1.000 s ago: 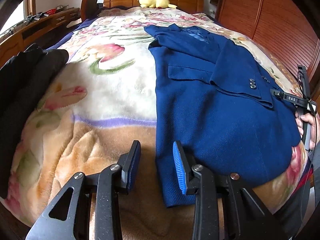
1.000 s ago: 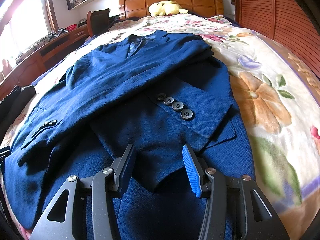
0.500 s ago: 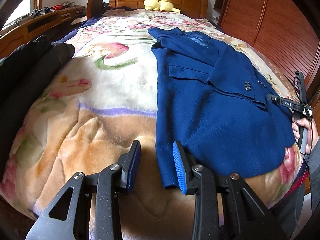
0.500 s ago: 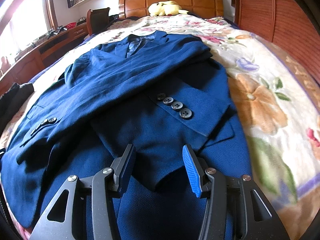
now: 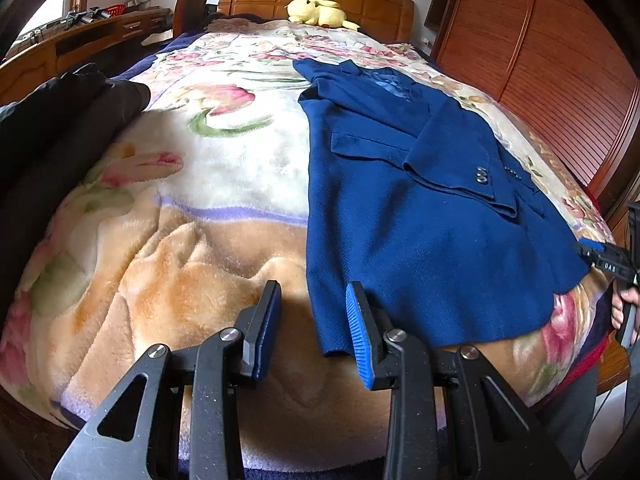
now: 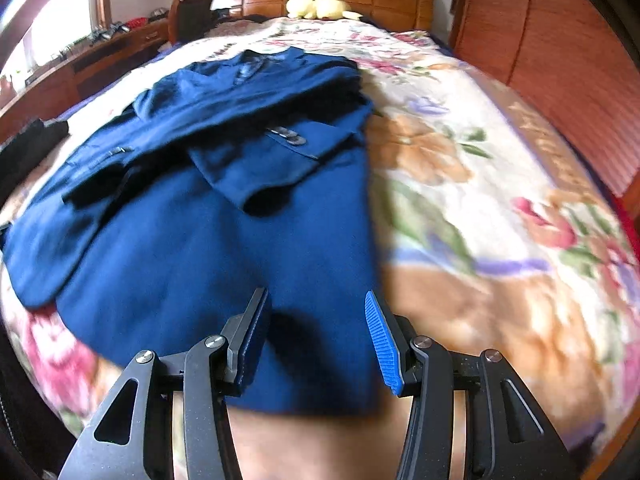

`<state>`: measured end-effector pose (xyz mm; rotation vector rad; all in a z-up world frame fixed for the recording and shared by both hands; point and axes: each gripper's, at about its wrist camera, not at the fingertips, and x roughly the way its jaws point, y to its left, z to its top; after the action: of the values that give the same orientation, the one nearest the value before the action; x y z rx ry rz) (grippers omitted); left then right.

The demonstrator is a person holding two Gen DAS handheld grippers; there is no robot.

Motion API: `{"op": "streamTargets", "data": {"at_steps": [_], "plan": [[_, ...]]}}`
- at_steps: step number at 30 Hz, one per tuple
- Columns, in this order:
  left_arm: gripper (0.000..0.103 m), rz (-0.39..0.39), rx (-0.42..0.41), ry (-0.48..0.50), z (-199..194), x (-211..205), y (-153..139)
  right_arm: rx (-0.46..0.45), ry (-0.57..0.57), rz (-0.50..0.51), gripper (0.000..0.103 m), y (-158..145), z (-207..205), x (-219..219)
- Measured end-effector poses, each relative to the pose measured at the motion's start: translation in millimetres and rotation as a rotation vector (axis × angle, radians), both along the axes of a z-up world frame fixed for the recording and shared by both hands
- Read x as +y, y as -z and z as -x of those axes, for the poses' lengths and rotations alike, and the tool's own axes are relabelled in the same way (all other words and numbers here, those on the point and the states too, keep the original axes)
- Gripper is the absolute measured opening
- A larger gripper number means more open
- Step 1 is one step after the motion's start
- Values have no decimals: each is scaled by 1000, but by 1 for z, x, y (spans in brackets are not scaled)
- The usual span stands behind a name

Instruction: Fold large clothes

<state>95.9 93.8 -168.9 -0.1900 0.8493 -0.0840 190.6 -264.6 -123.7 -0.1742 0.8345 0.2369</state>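
Left-wrist view: your navy woven suit jacket (image 5: pixel 420 216) lies flat toward the bed's (image 5: pixel 180 240) foot edge, sleeves crossed inward; hem-to-collar folds remain. Left gripper (image 5: pixel 312 332) and right gripper (image 6: pixel 316 340) both gape, empty.

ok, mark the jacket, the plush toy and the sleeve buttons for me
jacket (image 5: pixel 420 248): left wrist view, front panel near the hem.
plush toy (image 5: pixel 316 12): left wrist view, yellow body by the headboard.
sleeve buttons (image 5: pixel 482 175): left wrist view, on the folded sleeve's cuff.

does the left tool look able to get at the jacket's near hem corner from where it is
Probably yes: the left tool is open, the blue jacket hem corner lies between its jaws on the blanket, nothing covering it.
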Motion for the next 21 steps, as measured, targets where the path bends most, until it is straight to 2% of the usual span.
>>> {"op": "streamTargets", "data": {"at_steps": [4,10,15,17,18,21], "plan": [[34,4,-1,11,2,-1,-2,39,10,-37,50,7,5,-7],[34,1,3,31,5,-2,-2,26,15,-50,50,9,4,-3],[34,75,6,65,2,-1,-1,15,7,-55,50,15,7,-6],[31,121,21,105,-1,-3,2,26,-8,-60,43,16,7,-7],[23,97,22,105,-3,-6,3,36,-18,-70,34,15,7,-6],[10,84,12,116,-4,-9,-4,56,-60,-84,12,10,6,-2]]}}
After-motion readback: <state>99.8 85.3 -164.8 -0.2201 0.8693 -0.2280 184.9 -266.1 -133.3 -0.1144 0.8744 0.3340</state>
